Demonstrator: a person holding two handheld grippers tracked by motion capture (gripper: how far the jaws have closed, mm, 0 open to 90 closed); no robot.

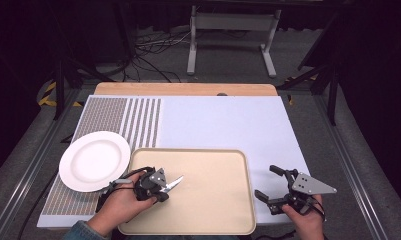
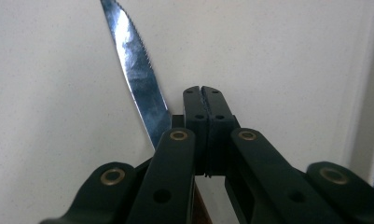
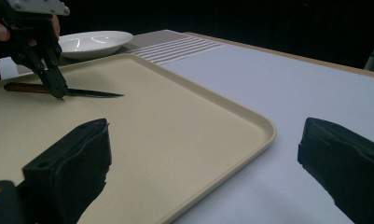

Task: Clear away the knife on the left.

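The left claw (image 1: 160,187) is clamped on a knife (image 2: 138,70) over the tray (image 1: 213,220), blade running forward past its tips, while the right claw (image 1: 269,187) waits spread apart beside the tray.

Dark room; grey floor (image 1: 228,60), cables (image 1: 153,47), white stand (image 1: 233,30) behind.

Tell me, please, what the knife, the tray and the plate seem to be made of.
Knife: shiny metal blade, likely steel, with mirror glints and a serrated edge; the handle looks brown, maybe wood. Tray: matte beige, probably plastic, judging by its moulded rounded rim. Plate: glossy white with bright highlights, ceramic or melamine; I cannot tell which.
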